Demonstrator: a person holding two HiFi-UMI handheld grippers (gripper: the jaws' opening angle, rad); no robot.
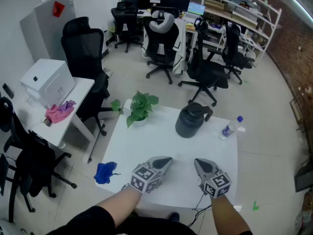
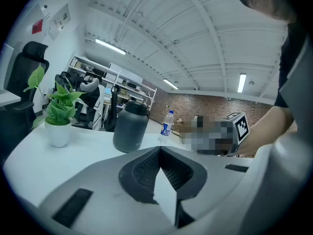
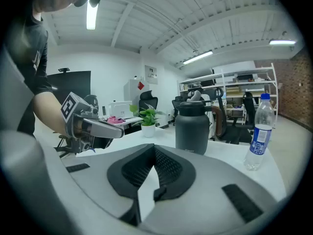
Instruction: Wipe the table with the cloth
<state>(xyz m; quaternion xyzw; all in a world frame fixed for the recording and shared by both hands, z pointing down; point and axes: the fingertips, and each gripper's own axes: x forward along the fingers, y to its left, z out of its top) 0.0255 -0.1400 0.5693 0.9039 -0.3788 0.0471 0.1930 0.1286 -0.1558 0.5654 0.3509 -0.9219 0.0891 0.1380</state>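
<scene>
**Head view**
- Bench: white top, carrying everything listed below.
- Cloth: blue and crumpled, at the bench's left edge, at 9 o'clock from your left gripper and apart from it. Whether it lies fully on the bench cannot be told.
- Left gripper and right gripper: side by side over the near part of the bench, tips toward 12 o'clock.
- Potted plant: at 11 o'clock from your grippers.
- Dark jug: at 12 o'clock.
- Water bottle: at 1 o'clock, just beside the jug.

**Left gripper view**
- Left gripper: your fingers are closed together, with nothing between them.
- Ahead of it, the plant at 10 o'clock, the jug at 11 and the bottle at 12.
- The right gripper's marker cube at 2 o'clock.

**Right gripper view**
- Right gripper: your fingers meet, holding nothing.
- The jug at 12 o'clock, the bottle at 2 and the plant at 11.
- The left gripper at 10 o'clock.
</scene>
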